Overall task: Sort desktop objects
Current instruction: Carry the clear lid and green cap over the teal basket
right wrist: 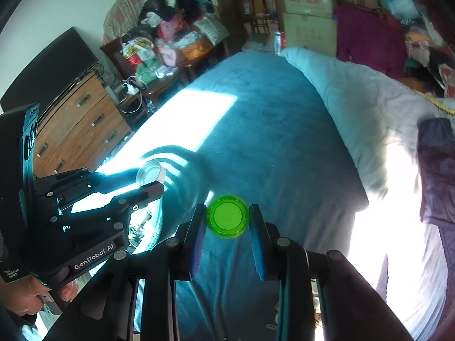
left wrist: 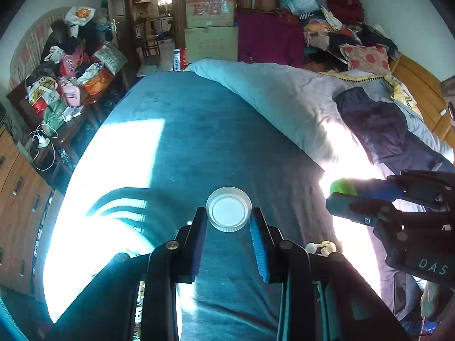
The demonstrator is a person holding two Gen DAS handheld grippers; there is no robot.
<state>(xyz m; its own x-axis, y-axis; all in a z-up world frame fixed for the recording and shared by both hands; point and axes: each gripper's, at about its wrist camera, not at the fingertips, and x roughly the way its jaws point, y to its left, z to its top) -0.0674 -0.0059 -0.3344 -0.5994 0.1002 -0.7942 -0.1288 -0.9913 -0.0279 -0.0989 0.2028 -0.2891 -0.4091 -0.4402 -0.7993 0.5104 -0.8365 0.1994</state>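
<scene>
Both hands are busy carrying, w/ one cap each, and the job now is prob to take the caps to where they belong. To do it well: keep the squeeze steady, don't tip the grippers more, and move slow so a cap can't slip out, bc each one is only pinched at its edges. Keep the two grippers apart so they don't bump. Can't see any box or pile for caps in these views, so where they go is a guess.

Left gripper (left wrist: 228, 216): jaws are only a little way apart, just wide enough for the white bottle cap (left wrist: 229, 209). The cap sits right at the tips, between the two blue pads (left wrist: 258, 244), open side facing the camera, ribbed rim touching both pads. It looks held up in the air, w/ the teal bed cover (left wrist: 199, 130) well below & ahead of the tips. A few small pale bits (left wrist: 321, 247) lie just to the right of this gripper, low down; can't tell what they are.

Right gripper (right wrist: 227, 217): same thing, jaws nearly closed, pinching a round green cap (right wrist: 227, 216) at the tips. Cap faces the camera, both sides touching the pads. Bed cover is below it too. A grey quilt (right wrist: 355, 93) is bunched up ahead & to the right.

From the right wrist view the left gripper is off to the left, near but not touching. A hand (right wrist: 31, 295) grips its handle, low left
</scene>
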